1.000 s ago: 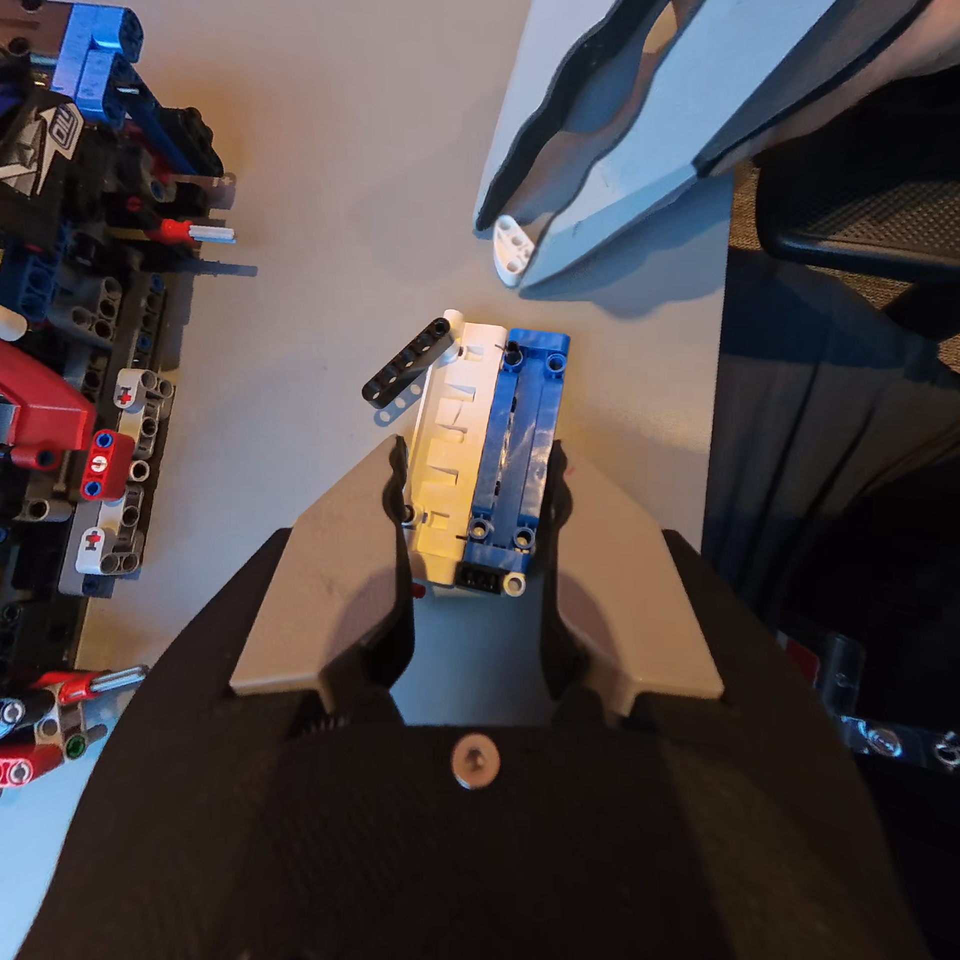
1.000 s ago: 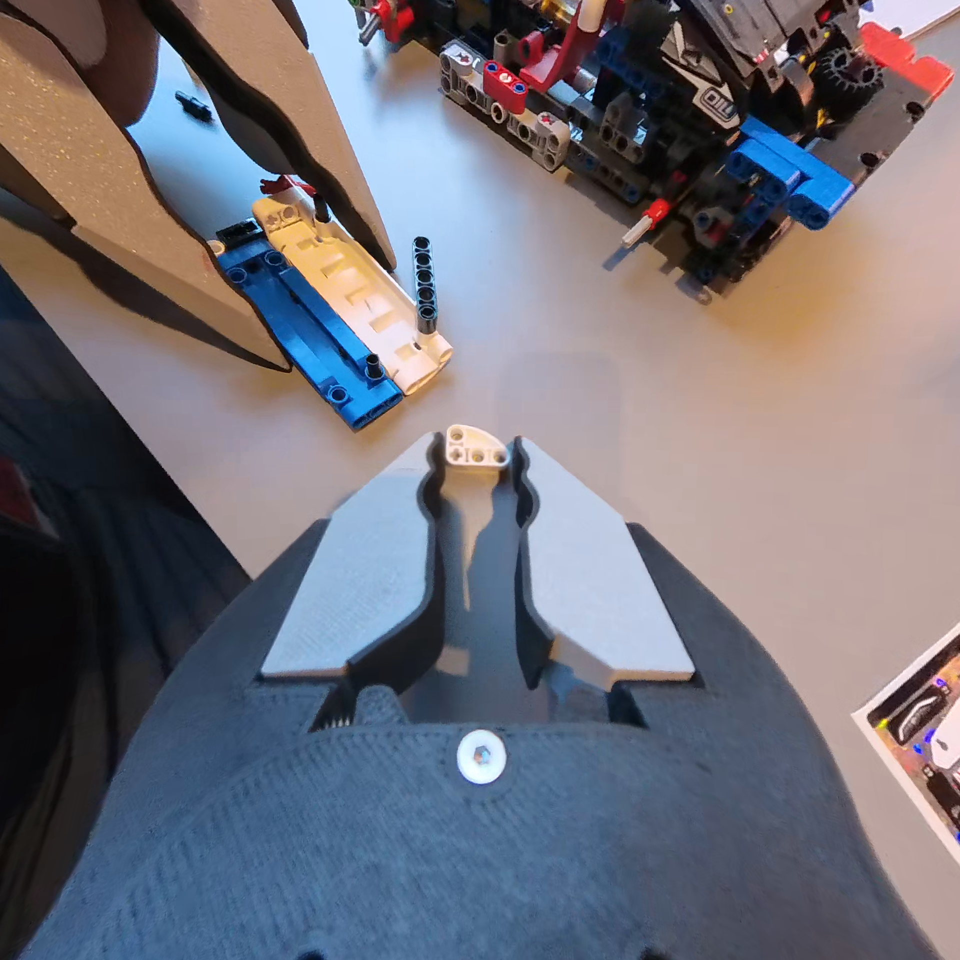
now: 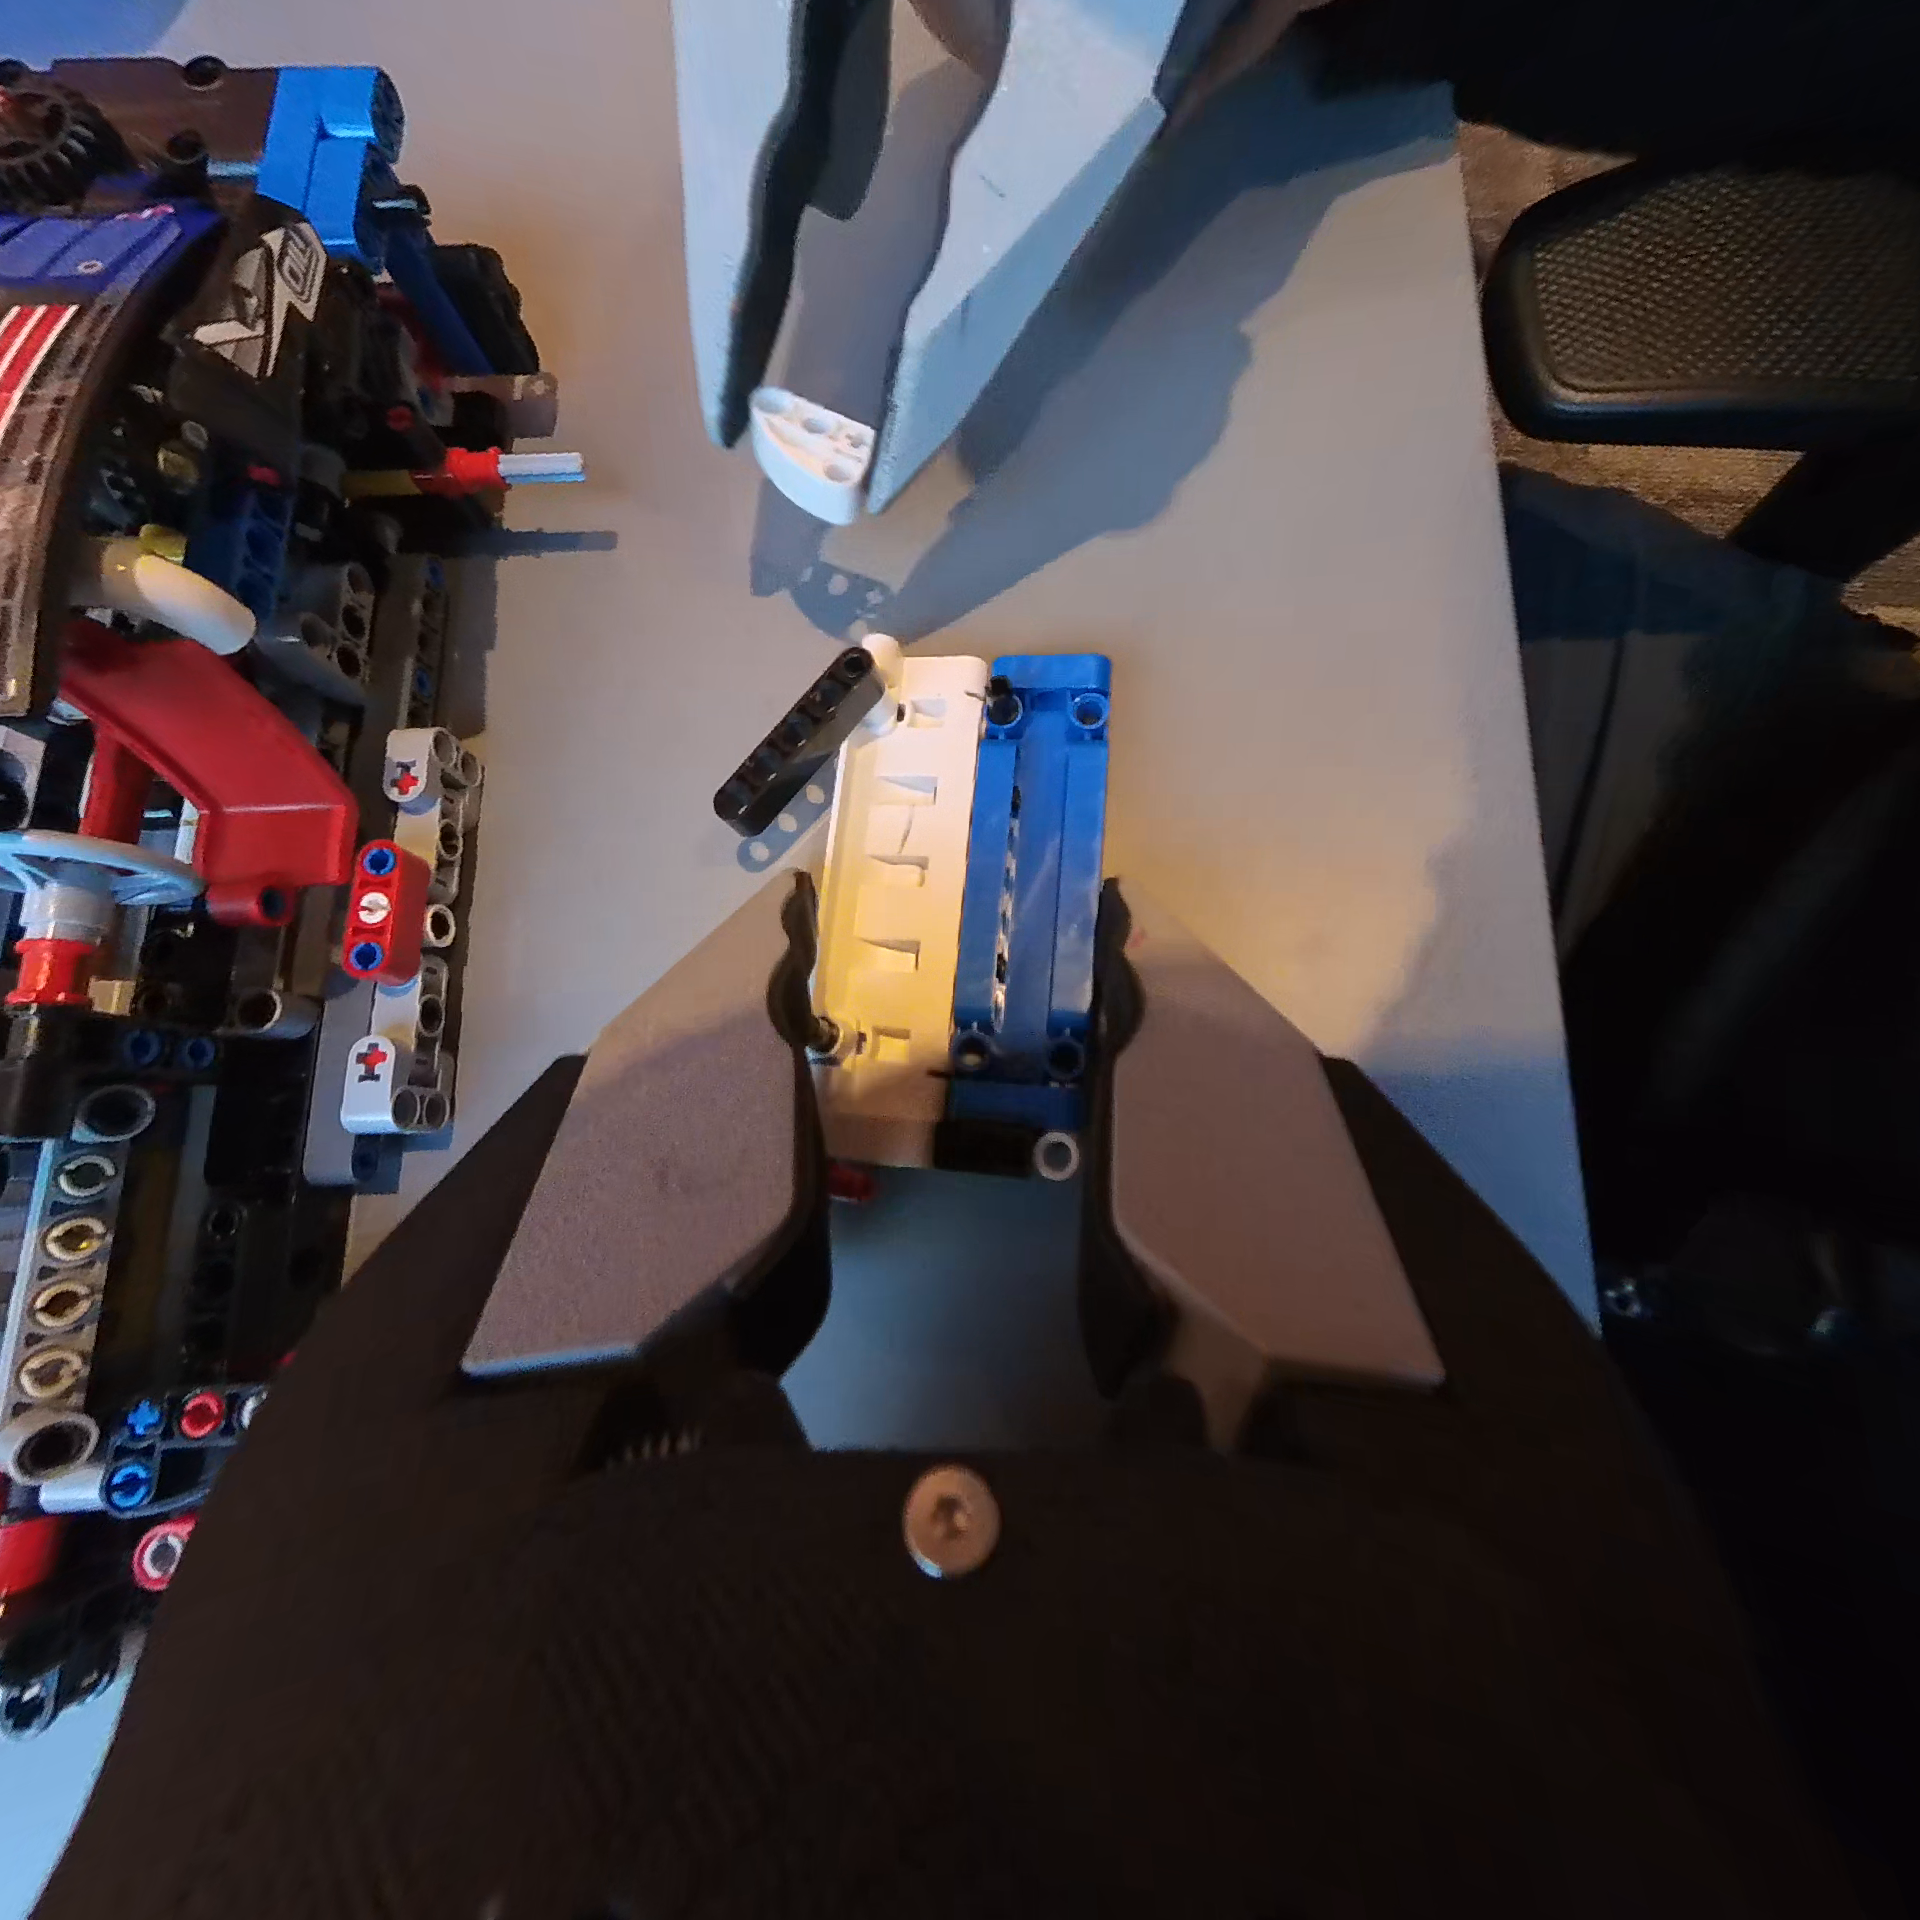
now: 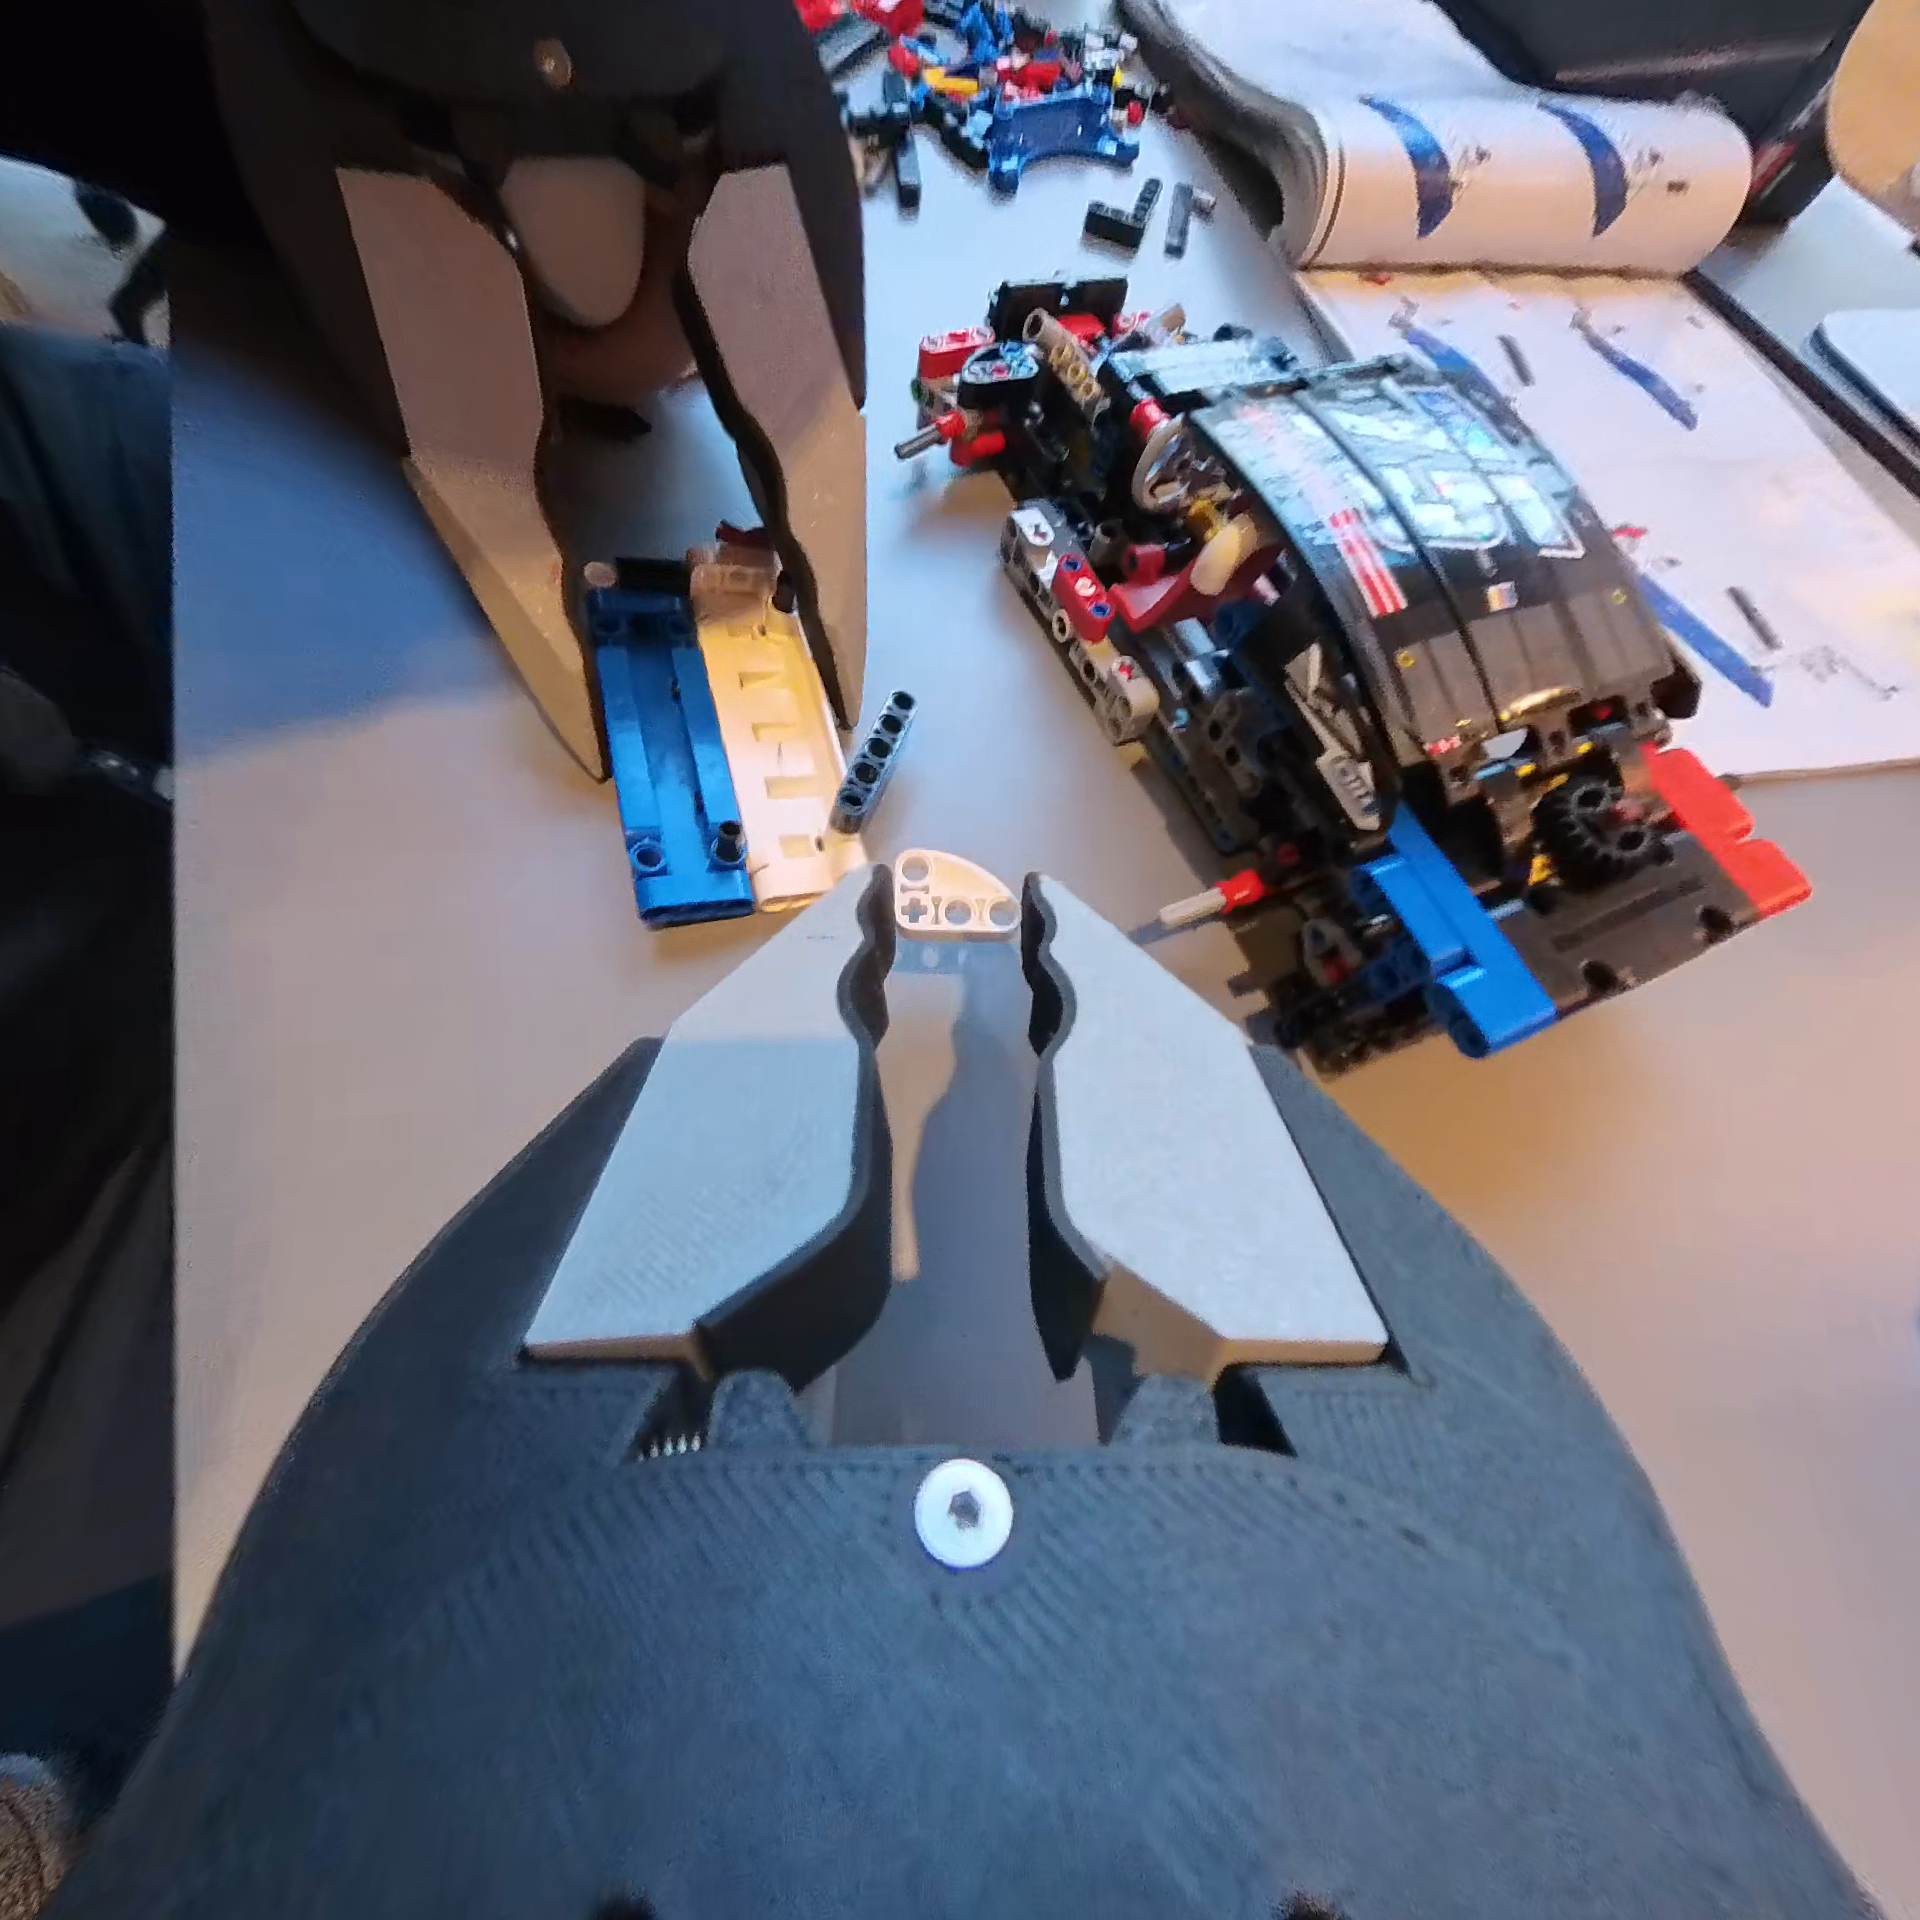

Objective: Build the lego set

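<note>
The left gripper (image 3: pixel 951 935) clamps its fingers on either side of a white-and-blue panel assembly (image 3: pixel 961 883) lying flat on the bench (image 3: pixel 644 260), close to the bench's near edge. A black beam (image 3: pixel 795 753) juts from the assembly's far corner. The right gripper (image 4: pixel 956 904), fingers closed on a small white curved piece (image 4: pixel 951 896), hovers just beside that corner. The part-built car (image 4: pixel 1403 665) sits well apart, with bare bench between; loose parts (image 4: pixel 997 83) and an instruction booklet (image 4: pixel 1662 436) lie beyond.

Change: I am swinging my right gripper (image 4: pixel 958 914), gripping the white curved piece (image 4: pixel 954 896), nearer the blue-and-white panel (image 4: pixel 727 748).
</note>
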